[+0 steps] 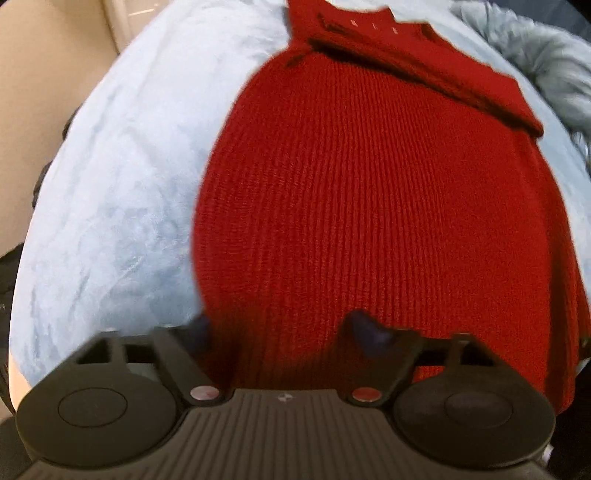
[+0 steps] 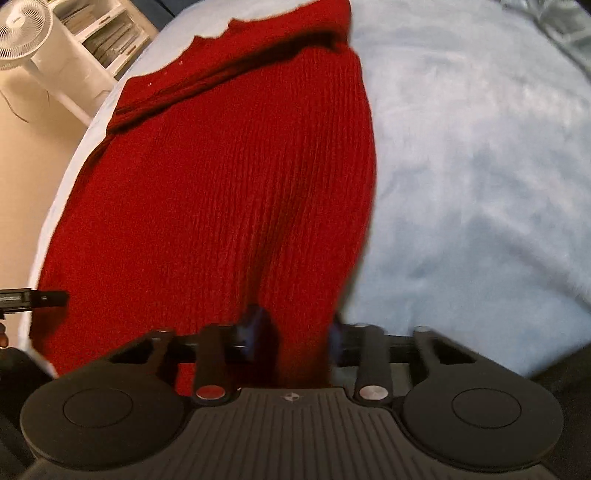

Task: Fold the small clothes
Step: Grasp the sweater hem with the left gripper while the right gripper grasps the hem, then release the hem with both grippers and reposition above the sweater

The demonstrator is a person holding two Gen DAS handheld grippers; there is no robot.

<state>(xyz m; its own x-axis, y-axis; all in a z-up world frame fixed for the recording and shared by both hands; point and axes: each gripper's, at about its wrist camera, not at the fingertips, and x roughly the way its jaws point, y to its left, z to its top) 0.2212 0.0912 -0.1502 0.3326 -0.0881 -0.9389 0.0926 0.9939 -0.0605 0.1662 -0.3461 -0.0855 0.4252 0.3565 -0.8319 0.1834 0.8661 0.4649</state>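
I see the red ribbed knit sweater (image 1: 351, 206) spread on the pale blue fleece blanket (image 1: 110, 192). My left gripper (image 1: 280, 328) and right gripper (image 2: 295, 328) each clench its near hem.

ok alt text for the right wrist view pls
A red ribbed knit garment lies on a pale blue fleece blanket, its near edge bunched between the right gripper fingers. A white fan and a white shelf stand on the floor at upper left.
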